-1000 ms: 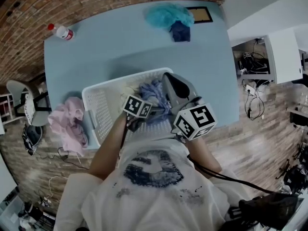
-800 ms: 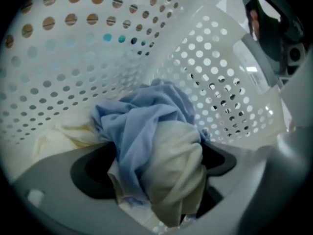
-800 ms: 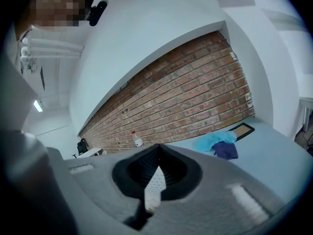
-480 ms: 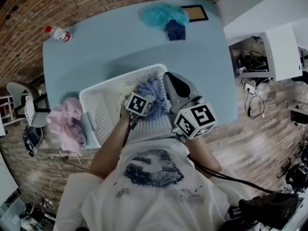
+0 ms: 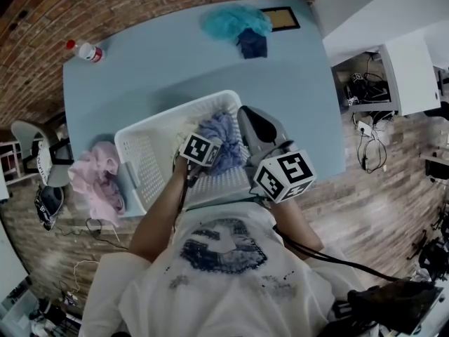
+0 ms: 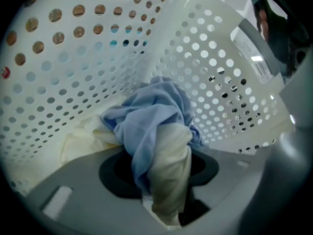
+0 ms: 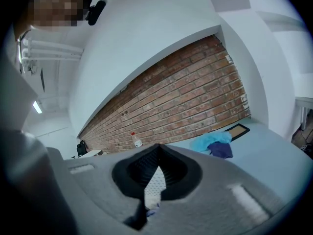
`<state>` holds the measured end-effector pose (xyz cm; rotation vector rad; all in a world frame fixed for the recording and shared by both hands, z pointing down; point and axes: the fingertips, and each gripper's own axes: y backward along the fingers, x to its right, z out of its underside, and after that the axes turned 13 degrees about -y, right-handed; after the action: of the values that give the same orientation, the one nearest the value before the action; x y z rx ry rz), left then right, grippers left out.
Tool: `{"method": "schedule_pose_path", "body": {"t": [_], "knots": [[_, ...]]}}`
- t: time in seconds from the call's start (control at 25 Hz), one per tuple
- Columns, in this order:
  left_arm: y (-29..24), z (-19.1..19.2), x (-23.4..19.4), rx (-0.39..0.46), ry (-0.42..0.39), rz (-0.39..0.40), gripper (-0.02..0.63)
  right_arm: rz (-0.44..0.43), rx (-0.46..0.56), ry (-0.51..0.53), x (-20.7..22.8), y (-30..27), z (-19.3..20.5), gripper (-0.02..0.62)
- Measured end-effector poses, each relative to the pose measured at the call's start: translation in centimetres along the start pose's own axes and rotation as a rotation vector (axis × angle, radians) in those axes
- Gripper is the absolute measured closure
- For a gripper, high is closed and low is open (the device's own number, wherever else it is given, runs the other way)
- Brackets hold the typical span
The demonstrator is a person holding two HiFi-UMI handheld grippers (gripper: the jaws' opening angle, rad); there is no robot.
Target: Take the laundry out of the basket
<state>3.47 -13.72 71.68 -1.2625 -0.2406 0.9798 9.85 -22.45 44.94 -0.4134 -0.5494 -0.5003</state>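
The white perforated laundry basket (image 5: 147, 153) stands on the blue table's near edge. Inside it lies a bunched light-blue cloth (image 5: 221, 135) over a cream cloth (image 6: 83, 136). My left gripper (image 6: 164, 148) points steeply down into the basket. Its jaws have just been closing, and a fold of the blue and cream cloth (image 6: 161, 131) is pinched between them. In the head view only its marker cube (image 5: 201, 149) shows. My right gripper (image 5: 249, 121) hovers over the basket's right side with its jaws together and nothing in them; its tips (image 7: 157, 148) point at the brick wall.
A pink garment (image 5: 102, 181) lies at the table's left edge beside the basket. At the far side lie a teal cloth (image 5: 235, 21), a dark blue cloth (image 5: 251, 44) and a flat frame (image 5: 280, 18). A bottle (image 5: 88, 48) stands far left. A chair (image 5: 31, 153) is at the left.
The left gripper's marker cube has shifted slightly up and right, toward the blue cloth. The right gripper looks the same.
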Motion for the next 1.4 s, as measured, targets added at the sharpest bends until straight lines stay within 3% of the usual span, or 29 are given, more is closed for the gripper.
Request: {"method": "schedule_pose_path", "body": {"t": [0.24,0.64,1.0,1.4], "knots": [[1.5,-0.5,-0.3,0.026,-0.009,-0.023,0.397,-0.003,0.005,0.002,-0.4,0.5,0.0,0.597],[6.4,-2.2,-0.2,0.154,0.014,-0.089,0.399,-0.038,0.015,0.016,-2.0,2.0,0.0,0.598],[12.5,-3.1,1.3,0.295,0.045,-0.214,0.399,-0.099,0.013,0.049,-3.5,4.5,-0.1,0.597],[18.2,-1.2,2.7,0.435,0.116,-0.345,0.397,-0.157,0.002,0.100,-6.8,6.2,0.8,0.597]]}}
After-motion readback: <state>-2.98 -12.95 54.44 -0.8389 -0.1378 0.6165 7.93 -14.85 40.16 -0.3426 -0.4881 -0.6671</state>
